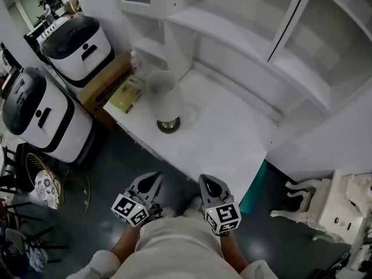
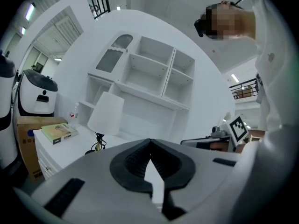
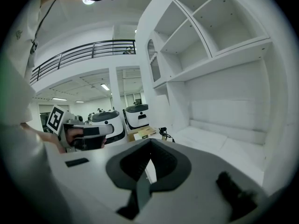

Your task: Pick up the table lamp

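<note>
Fingers of the left gripper [image 1: 152, 179] and right gripper [image 1: 207, 182] are held pressed together, empty, presumably because the table lamp [image 1: 164, 97] stands well beyond them.

I'm looking down on a white desk [image 1: 226, 138] that backs onto a white shelf unit [image 1: 244, 34] with open compartments. The floor [image 1: 116, 173] is dark grey with a slight sheen. A cardboard box [image 1: 107, 77] stands against the desk's left end, and a book [image 1: 127, 93] lies on the desk's corner beside it. Past the box are two white-and-black machines [image 1: 75, 45], side by side, with a gold wire stand [image 1: 43, 176] by the nearer one. A teal panel [image 1: 254, 193] sits at the desk's front right corner, near a white carved piece [image 1: 308, 199] with curled legs. Further off I see white walls, a balcony railing [image 3: 79, 55] and lit ceiling strips [image 3: 105, 87].
</note>
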Motion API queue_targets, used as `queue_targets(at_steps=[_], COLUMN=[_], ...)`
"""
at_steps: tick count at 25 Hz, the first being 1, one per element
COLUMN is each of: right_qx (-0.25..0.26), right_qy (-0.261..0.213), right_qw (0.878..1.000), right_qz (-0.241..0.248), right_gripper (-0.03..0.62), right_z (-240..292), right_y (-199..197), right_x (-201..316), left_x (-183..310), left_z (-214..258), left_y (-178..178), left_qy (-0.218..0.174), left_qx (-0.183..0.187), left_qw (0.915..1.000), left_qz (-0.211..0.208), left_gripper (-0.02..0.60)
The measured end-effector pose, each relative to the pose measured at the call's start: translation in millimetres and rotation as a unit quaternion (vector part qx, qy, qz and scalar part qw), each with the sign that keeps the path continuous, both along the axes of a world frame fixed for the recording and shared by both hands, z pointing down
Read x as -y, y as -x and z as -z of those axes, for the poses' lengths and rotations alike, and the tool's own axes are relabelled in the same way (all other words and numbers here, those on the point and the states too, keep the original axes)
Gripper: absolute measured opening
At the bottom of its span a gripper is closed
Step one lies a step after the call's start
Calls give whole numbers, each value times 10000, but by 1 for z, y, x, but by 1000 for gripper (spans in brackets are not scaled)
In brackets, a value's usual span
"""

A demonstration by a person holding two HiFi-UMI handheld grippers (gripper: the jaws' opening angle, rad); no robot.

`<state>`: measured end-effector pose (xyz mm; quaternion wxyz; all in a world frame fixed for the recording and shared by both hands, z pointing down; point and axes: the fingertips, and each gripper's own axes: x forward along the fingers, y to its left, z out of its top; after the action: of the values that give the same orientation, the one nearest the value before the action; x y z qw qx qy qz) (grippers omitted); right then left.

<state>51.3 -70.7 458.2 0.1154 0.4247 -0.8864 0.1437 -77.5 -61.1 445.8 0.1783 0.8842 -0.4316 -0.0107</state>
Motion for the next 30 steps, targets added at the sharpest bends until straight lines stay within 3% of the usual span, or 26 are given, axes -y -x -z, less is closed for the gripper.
queue_targets(at_steps=[5, 10, 18, 23, 30], right_qx=[12, 89, -41, -226, -310], right_qy=[96, 318, 634, 414, 599], right_qw=[9998, 9991, 9979, 9986, 9954], right_qz=[176, 250, 123, -241, -687], right_gripper=[12, 11, 12, 12, 12], right_z=[-7, -25, -59, -55, -68], right_y=[-19, -36, -36, -31, -15], right_x=[17, 24, 48, 67, 65], left_x=[24, 42, 83, 104, 131], left_z=[-3, -14, -16, -32, -62], left_y=[-17, -29, -16, 0, 18], left_qy=[90, 210, 165, 175, 245], left_qx=[-95, 39, 12, 41, 81], left_qw=[9996, 9991, 9993, 9996, 9996], left_qz=[245, 366, 347, 226, -90], left_gripper=[8, 8, 9, 9, 9])
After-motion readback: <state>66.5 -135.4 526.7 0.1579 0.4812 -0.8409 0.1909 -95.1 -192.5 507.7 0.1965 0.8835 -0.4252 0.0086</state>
